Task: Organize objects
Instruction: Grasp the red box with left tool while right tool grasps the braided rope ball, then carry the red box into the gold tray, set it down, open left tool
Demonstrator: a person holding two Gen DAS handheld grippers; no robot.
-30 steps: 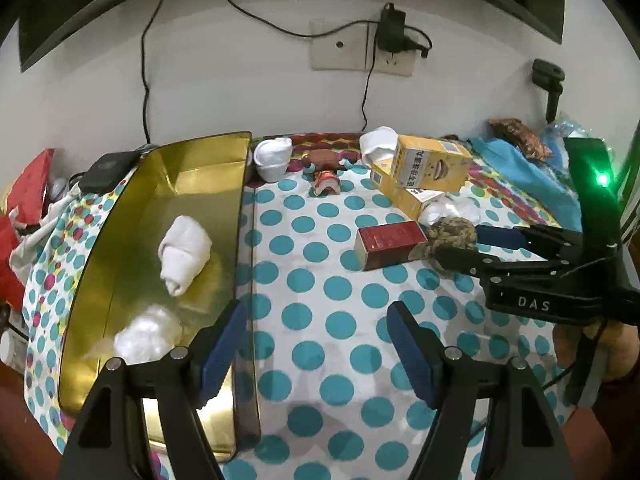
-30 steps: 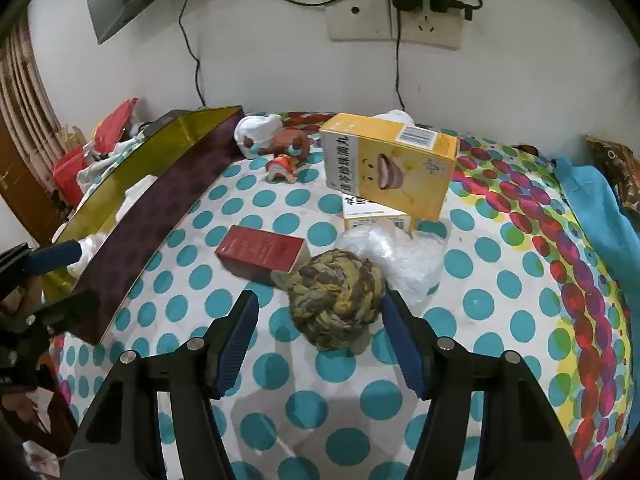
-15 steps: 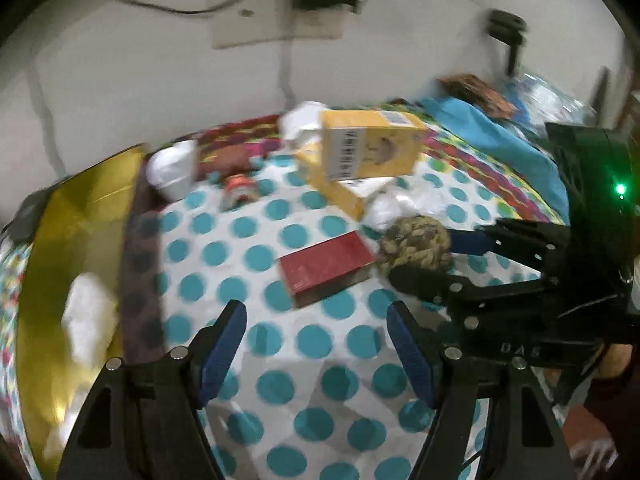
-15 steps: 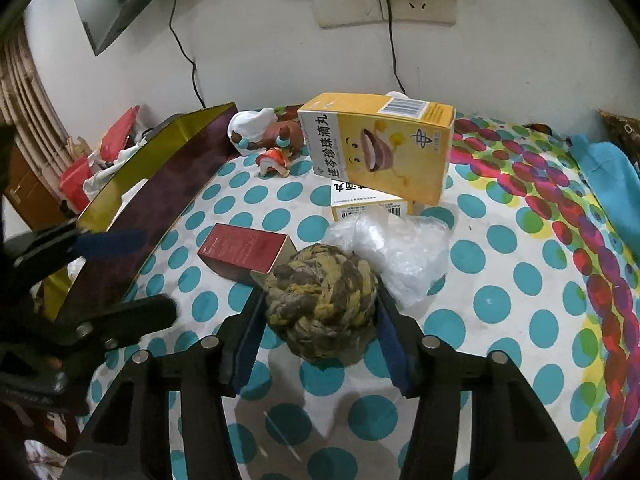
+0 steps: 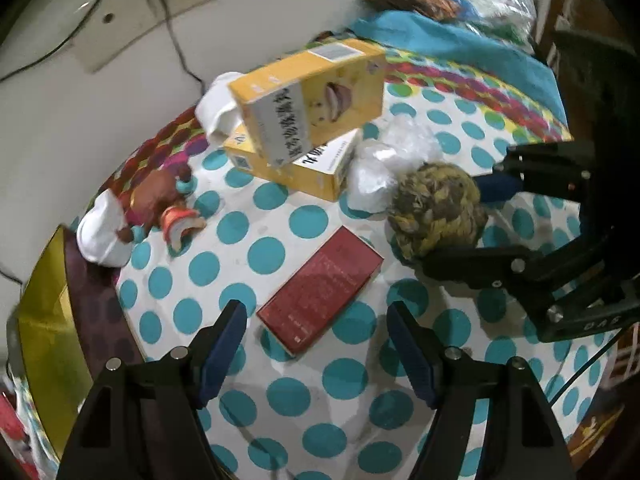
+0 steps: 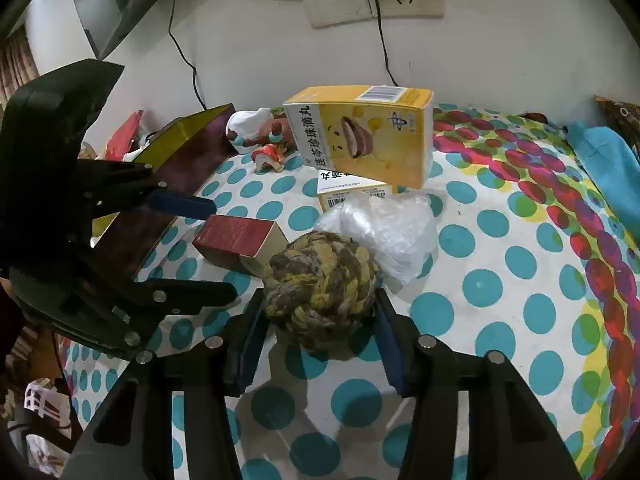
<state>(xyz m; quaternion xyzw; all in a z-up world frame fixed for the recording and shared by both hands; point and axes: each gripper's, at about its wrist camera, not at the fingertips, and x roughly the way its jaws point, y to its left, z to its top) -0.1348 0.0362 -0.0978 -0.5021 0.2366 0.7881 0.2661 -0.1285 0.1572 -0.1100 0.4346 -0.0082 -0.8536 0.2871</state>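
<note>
My right gripper [image 6: 318, 320] is shut on a braided yellow-brown rope ball [image 6: 320, 290] and holds it just above the dotted cloth; the ball also shows in the left wrist view [image 5: 436, 210]. My left gripper [image 5: 316, 344] is open and empty, its fingers on either side of a red box [image 5: 320, 294] lying flat on the cloth. The red box [image 6: 236, 236] sits just left of the ball. The left gripper [image 6: 192, 248] shows at the left of the right wrist view.
Two stacked yellow boxes [image 5: 308, 116] lie behind the ball, with a clear plastic bag [image 5: 380, 164] beside them. A small figurine [image 5: 160, 200] and white cup [image 5: 102, 232] stand at the back left. A gold tray [image 5: 44, 320] lies along the left. A blue cloth [image 6: 608, 164] lies at the right.
My right gripper has closed on the rope ball and lifted it slightly. My left gripper has swung right from over the tray to the red box.
</note>
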